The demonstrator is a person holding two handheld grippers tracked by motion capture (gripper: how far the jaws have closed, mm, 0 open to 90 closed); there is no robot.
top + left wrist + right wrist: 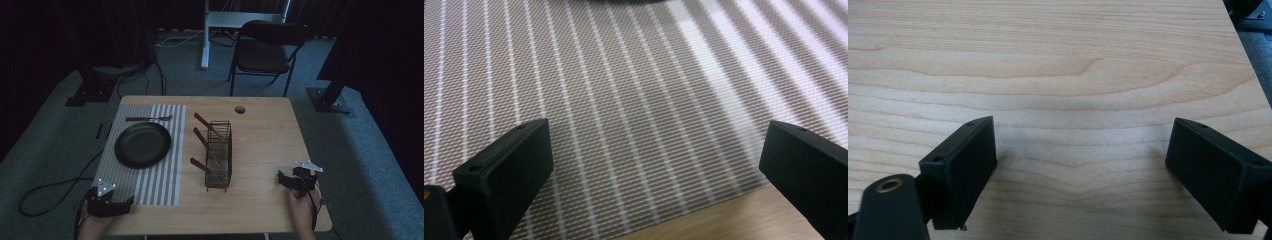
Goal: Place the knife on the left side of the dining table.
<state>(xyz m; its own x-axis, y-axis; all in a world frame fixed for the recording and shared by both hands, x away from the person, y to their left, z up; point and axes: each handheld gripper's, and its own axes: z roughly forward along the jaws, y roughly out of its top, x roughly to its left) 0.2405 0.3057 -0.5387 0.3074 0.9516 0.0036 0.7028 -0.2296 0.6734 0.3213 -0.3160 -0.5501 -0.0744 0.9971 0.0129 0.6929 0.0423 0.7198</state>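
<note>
A black plate [143, 144] lies on a striped placemat [162, 185] at the table's left. Beyond the plate rests a fork [148, 118] with a brown handle. A wire rack [219, 155] at mid-table holds three brown-handled utensils [201, 137] that stick out to its left. My left gripper [125, 206] sits at the near left corner, open, its jaws wide over the placemat's [634, 100] near edge. My right gripper [284, 180] rests at the near right, open over bare wood [1073, 75], nothing between its jaws.
The wooden table [260, 145] has a round cable hole [240, 109] near its far edge. A dark folding chair [267, 47] and a white stand [205, 35] are beyond the table. Cables trail over the grey carpet at the left.
</note>
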